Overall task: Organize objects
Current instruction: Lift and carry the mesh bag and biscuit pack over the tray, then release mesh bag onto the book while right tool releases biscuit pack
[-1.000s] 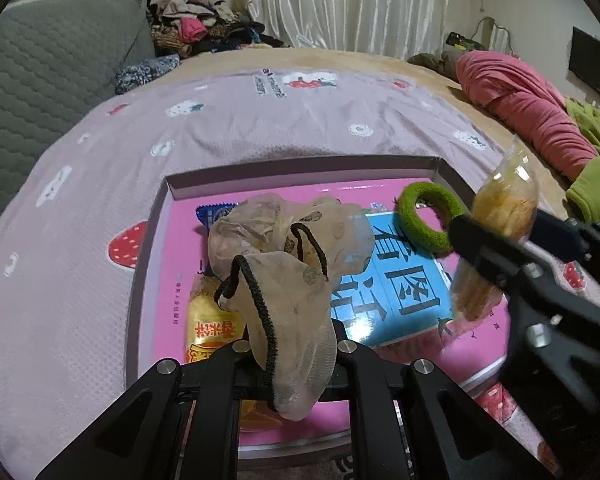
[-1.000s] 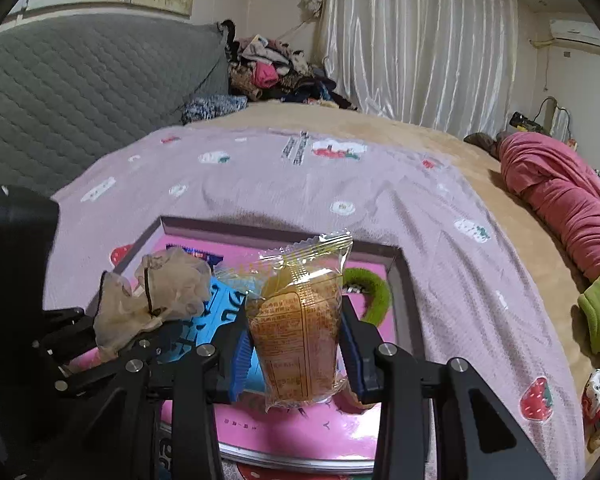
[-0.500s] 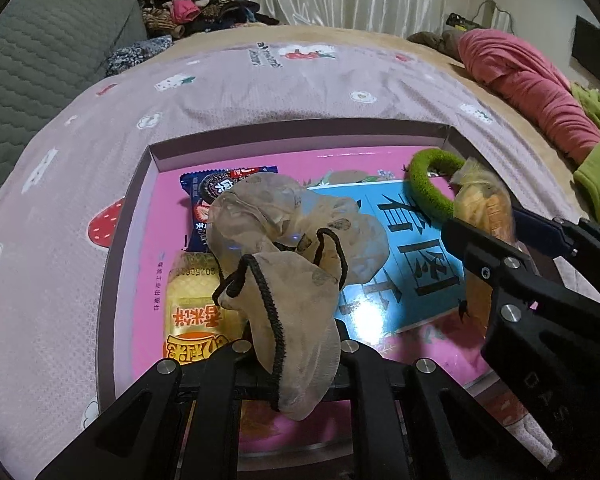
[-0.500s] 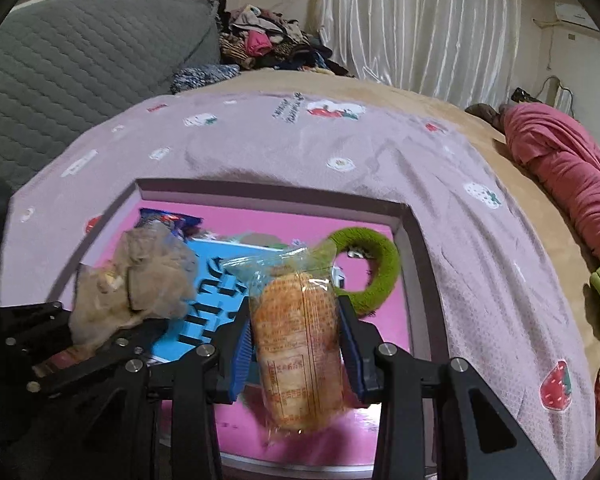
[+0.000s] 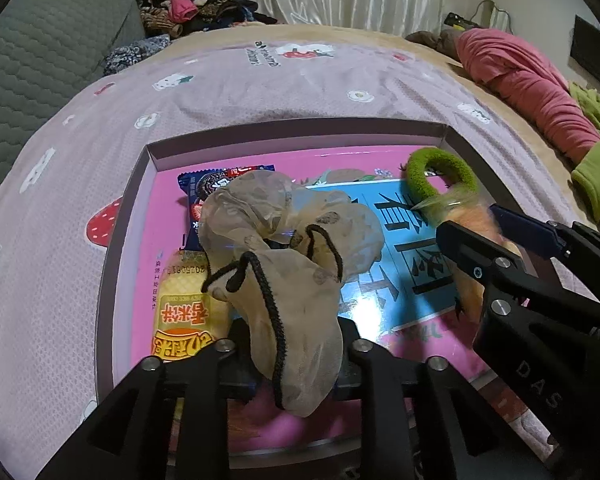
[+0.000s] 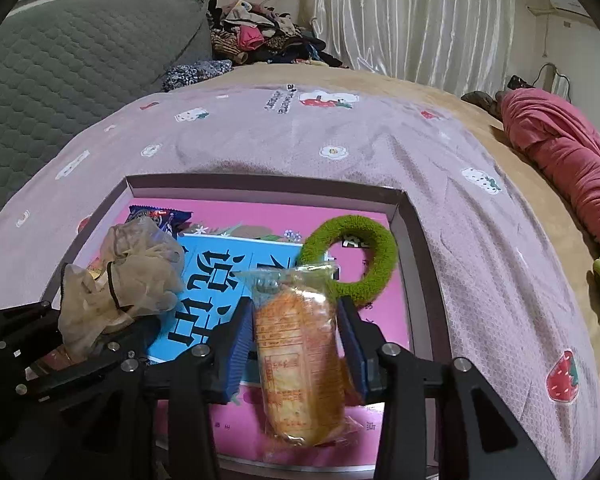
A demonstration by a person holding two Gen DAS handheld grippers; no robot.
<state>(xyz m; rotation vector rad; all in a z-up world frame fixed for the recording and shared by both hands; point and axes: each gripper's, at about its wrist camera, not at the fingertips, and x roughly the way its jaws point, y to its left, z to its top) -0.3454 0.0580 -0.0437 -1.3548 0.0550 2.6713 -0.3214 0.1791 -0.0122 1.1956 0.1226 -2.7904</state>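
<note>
A pink-bottomed tray (image 5: 300, 126) (image 6: 260, 184) lies on the bed. My left gripper (image 5: 292, 350) hovers over its near left part. Its jaws are opening, and a sheer beige pouch with a black cord (image 5: 284, 240) (image 6: 140, 272) stands loose between them. My right gripper (image 6: 296, 320) (image 5: 468, 220) is low over the tray's near right, jaws also opening. An orange snack packet (image 6: 300, 360) hangs upright between its blue pads, slipping down. In the tray lie a green fuzzy ring (image 6: 372, 264), a blue book (image 5: 400, 264), a blue cookie packet (image 5: 204, 184) and a yellow snack packet (image 5: 180, 320).
A purple blanket (image 6: 340, 128) with strawberry prints covers the bed around the tray. A grey quilted headboard (image 6: 60, 80) stands at the left, with a pile of clothes (image 6: 260, 40) behind it. A pink garment (image 5: 532, 88) and green fabric lie at the right edge.
Both grippers came lower over the tray. The left jaws have parted from the pouch. The right jaws have widened a little and the snack packet has slid down between them.
</note>
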